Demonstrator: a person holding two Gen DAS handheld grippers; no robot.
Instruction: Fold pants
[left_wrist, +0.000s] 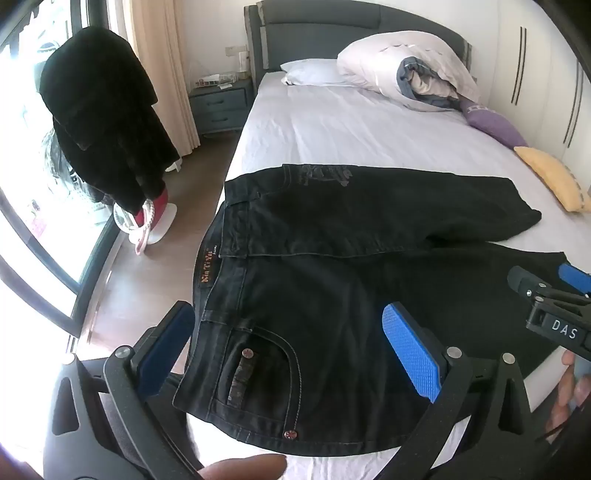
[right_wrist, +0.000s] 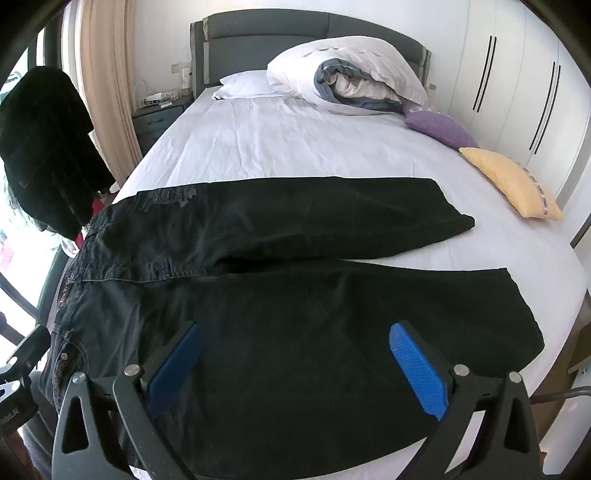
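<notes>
Left wrist view: black denim pants (left_wrist: 332, 266) lie spread along near edge of white-sheeted bed (left_wrist: 332, 122), waistband at left edge. Left gripper (left_wrist: 291, 347) jaws wide apart, holding nothing, over pocket area. Right wrist view: right gripper (right_wrist: 295, 365) likewise agape, empty, above near leg. Recommend: pinch near waistband and hem together, carry onto far leg, seams aligned.

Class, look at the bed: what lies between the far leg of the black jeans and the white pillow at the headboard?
Only bare white sheet; nothing sits between the jeans and the white pillow. The right wrist view shows it best.
</notes>
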